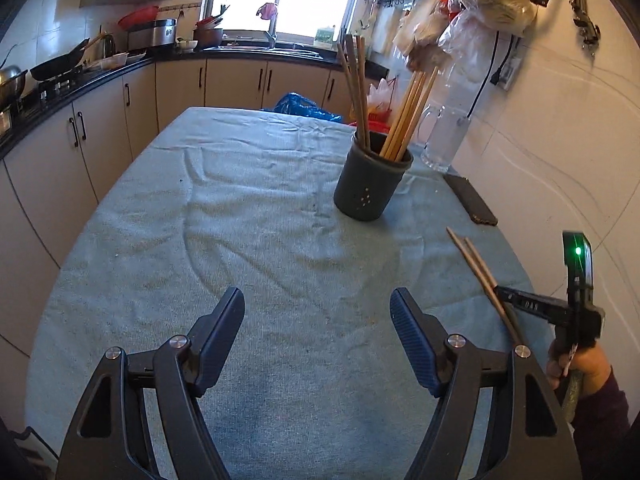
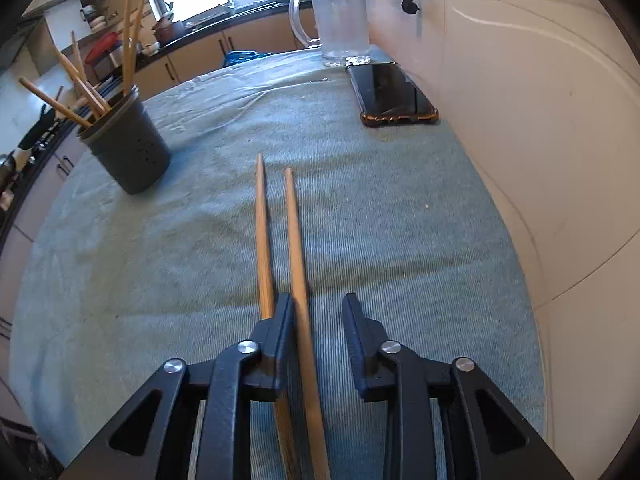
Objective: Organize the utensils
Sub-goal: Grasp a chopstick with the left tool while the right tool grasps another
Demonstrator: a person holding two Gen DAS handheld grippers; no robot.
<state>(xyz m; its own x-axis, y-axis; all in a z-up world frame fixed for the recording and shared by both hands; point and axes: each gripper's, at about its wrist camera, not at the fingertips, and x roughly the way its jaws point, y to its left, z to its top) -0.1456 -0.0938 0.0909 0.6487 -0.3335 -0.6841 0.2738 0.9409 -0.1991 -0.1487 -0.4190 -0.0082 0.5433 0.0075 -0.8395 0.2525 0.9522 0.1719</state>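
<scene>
A dark grey utensil holder (image 1: 372, 184) stands on the table with several wooden chopsticks (image 1: 404, 120) upright in it; it also shows in the right wrist view (image 2: 132, 148). Two loose wooden chopsticks (image 2: 280, 236) lie side by side on the cloth, pointing away. My right gripper (image 2: 318, 308) is open low over their near ends: one chopstick runs between the jaws against the left finger (image 2: 282, 328), the other passes under or outside that finger. In the left wrist view the right gripper (image 1: 504, 294) sits at the chopsticks (image 1: 480, 272). My left gripper (image 1: 318, 308) is open and empty above the cloth.
A blue-green cloth (image 1: 240, 220) covers the table. A glass mug (image 2: 340, 16) and a black phone (image 2: 390, 94) lie at the far right by the white wall. Kitchen counter and cabinets (image 1: 100, 92) run along the left and back. Bags (image 1: 472, 12) hang at the right.
</scene>
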